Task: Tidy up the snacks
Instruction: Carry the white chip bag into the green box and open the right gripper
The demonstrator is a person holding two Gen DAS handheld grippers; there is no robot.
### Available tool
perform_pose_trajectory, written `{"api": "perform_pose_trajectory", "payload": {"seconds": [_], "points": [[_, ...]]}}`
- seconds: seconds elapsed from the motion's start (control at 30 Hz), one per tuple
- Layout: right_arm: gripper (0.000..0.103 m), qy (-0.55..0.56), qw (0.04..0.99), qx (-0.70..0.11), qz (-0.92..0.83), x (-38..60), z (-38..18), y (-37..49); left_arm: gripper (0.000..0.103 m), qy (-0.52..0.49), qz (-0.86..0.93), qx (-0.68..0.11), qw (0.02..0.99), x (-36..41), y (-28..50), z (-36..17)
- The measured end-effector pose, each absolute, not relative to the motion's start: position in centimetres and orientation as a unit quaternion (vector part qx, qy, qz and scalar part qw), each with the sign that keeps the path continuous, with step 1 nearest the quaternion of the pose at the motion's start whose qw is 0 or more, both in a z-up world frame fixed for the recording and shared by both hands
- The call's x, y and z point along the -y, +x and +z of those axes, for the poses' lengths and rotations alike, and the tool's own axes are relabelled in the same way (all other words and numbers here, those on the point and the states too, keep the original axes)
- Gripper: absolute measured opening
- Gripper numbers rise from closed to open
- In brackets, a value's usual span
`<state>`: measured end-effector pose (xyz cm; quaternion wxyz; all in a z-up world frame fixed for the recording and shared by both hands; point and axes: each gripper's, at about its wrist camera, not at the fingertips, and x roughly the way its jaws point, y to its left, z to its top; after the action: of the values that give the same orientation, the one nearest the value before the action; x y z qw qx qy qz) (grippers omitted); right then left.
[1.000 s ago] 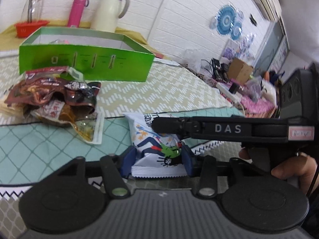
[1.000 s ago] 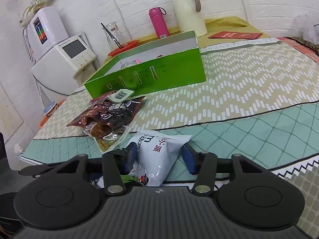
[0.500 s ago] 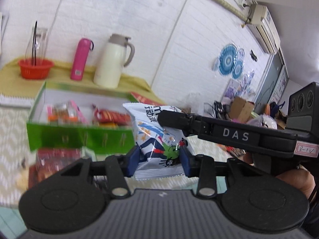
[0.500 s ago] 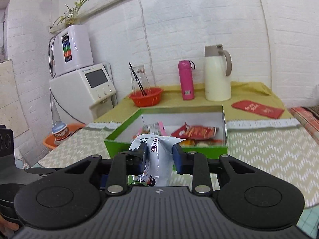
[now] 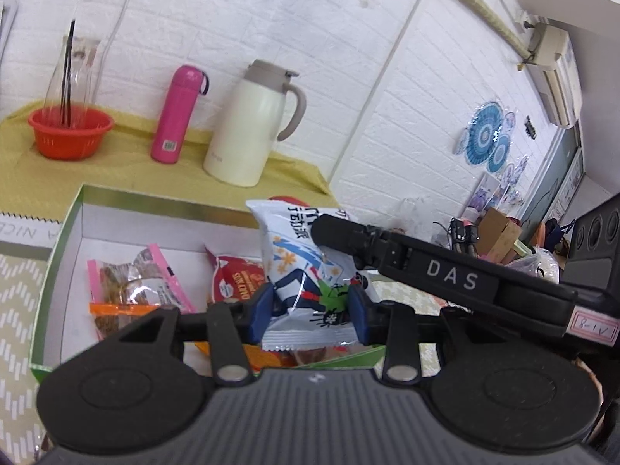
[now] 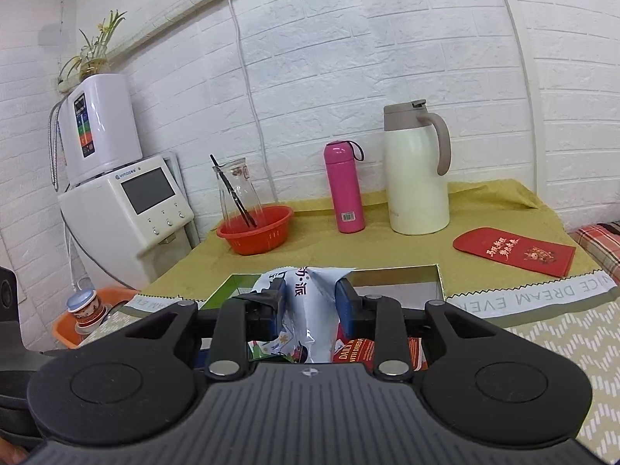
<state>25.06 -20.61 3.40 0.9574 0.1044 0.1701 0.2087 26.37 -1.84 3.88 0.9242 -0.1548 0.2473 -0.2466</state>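
From my left wrist camera: a second ago the white snack bag point(image 5: 306, 271) lay on the teal cloth in front of the green box point(image 5: 62, 228); now it hangs in the air over the box's open top, carried up and forward. My left gripper point(image 5: 308, 310) is clamped on the bag's lower half, blue pads pressing in from both sides, and my right gripper's black finger point(image 5: 387, 248) crosses the bag's upper right from the side. So the lift is done, I judge, and what is left for this bag is the lowering and letting go. Inside the box I see a pink-edged packet point(image 5: 131, 275) at the left and a red packet point(image 5: 236, 283) just behind my left pad, with bare white floor behind the packets, toward the far wall. The near rim is only partly visible under my fingers, so I can't say how much height I have over it.

From my right wrist camera: the view has swung from the tabletop up to the wall shelf, with the box now low and close. My right gripper point(image 6: 310, 302) is closed on the bag's point(image 6: 306, 310) upper part, the top crimp poking out above the pads. The far rim of the green box point(image 6: 438, 283) shows beyond, and a red packet point(image 6: 348, 348) lies below the bag. Red basket point(image 6: 255, 228), pink bottle point(image 6: 345, 190) and cream jug point(image 6: 416, 178) stand well behind the box, out of my way. Room to go down looks fair, mostly toward the right, where white wall shows
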Motion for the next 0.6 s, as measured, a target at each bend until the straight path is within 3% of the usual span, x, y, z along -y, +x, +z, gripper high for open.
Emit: {"api": "perform_pose_trajectory", "payload": {"seconds": [0.23, 0.27, 0.3, 0.33, 0.37, 0.4, 0.43, 0.6], "points": [[0.056, 0.127, 0.949, -0.201, 0.205, 20.9, 1.0, 27.4, 0.036, -0.145, -0.237, -0.274, 0.921, 2.0, 28.7, 2.1], [0.058, 0.127, 0.949, -0.204, 0.206, 21.0, 0.8, 27.5, 0.045, -0.140, -0.230, -0.270, 0.925, 2.1, 28.6, 2.0], [0.062, 0.132, 0.949, -0.202, 0.205, 21.2, 0.8, 27.6, 0.070, -0.133, -0.216, -0.264, 0.931, 2.1, 28.4, 2.0], [0.086, 0.137, 0.949, -0.197, 0.204, 21.5, 0.9, 27.5, 0.075, -0.132, -0.200, -0.247, 0.939, 2.0, 28.1, 1.9], [0.103, 0.138, 0.952, -0.190, 0.197, 21.7, 1.1, 27.3, 0.078, -0.135, -0.192, -0.231, 0.944, 1.8, 27.7, 2.0], [0.103, 0.133, 0.958, -0.178, 0.183, 21.8, 1.4, 27.1, 0.091, -0.135, -0.184, -0.227, 0.947, 1.7, 27.6, 2.1], [0.103, 0.128, 0.961, -0.167, 0.177, 21.9, 1.6, 26.8, 0.094, -0.136, -0.171, -0.227, 0.949, 1.7, 27.4, 2.3], [0.103, 0.113, 0.966, -0.158, 0.171, 22.3, 2.5, 25.9, 0.094, -0.125, -0.152, -0.219, 0.956, 1.7, 26.5, 3.4]]}}
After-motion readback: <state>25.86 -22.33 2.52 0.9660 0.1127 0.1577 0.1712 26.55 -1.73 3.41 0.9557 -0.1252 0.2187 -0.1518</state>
